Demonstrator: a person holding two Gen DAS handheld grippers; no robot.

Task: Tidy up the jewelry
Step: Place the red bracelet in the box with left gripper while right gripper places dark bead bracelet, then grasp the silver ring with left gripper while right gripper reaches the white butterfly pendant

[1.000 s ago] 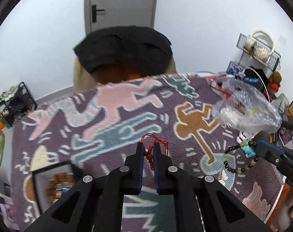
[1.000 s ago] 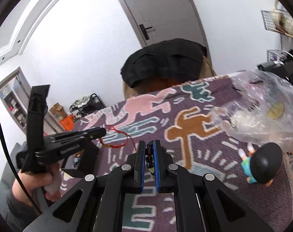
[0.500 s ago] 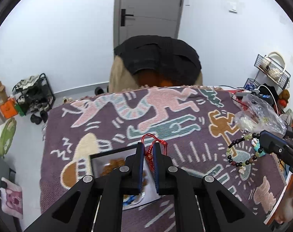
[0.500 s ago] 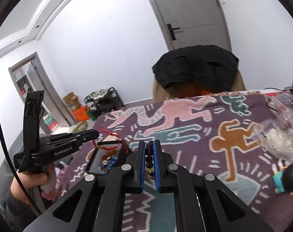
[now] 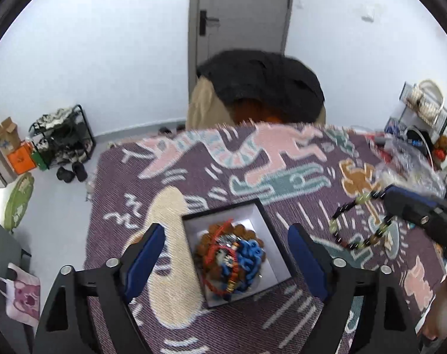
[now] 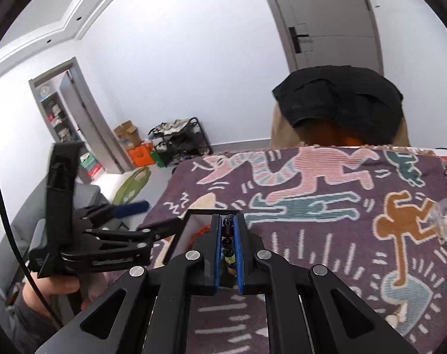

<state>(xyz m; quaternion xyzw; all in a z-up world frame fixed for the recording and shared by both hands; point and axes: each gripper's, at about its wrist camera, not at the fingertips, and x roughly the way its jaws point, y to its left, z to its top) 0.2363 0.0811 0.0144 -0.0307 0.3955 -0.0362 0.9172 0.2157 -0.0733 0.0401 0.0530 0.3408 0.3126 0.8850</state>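
Left gripper: jaws opening wide over the box, nothing between; red cord already inside. Right gripper: pinching bead bracelet, right of the box. Risk: hanging loop catching the rim, spilling out.

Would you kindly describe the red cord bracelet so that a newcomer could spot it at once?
Start at the patterned purple cloth covering the table, then find the black-rimmed white box near its left edge. The red cord bracelet lies atop the pile inside: a thin bright red string, unlike the chunky brown beads and blue beads.
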